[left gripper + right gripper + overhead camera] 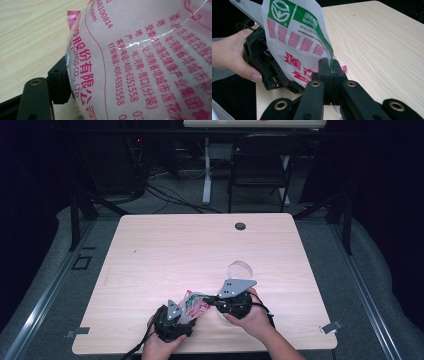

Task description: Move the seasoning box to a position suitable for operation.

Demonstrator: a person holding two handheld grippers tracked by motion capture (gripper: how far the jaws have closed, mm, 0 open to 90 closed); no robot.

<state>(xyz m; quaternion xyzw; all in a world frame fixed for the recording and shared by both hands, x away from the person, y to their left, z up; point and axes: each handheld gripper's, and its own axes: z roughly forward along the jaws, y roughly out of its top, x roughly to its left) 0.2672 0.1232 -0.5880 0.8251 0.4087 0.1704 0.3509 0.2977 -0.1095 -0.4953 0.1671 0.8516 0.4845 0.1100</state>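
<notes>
I hold a printed plastic packet [192, 306] between my two grippers, above the near edge of the wooden table [165, 250]. My right gripper [331, 71] has its fingers [323, 72] clenched on the packet's green-striped edge, pressed flat together. My left gripper [172, 321] sits at the packet's other end; one of its fingers [58, 82] lies against the pink-lettered film, but I cannot tell whether it is clamped. A clear round container [240, 269] stands just beyond my right gripper.
</notes>
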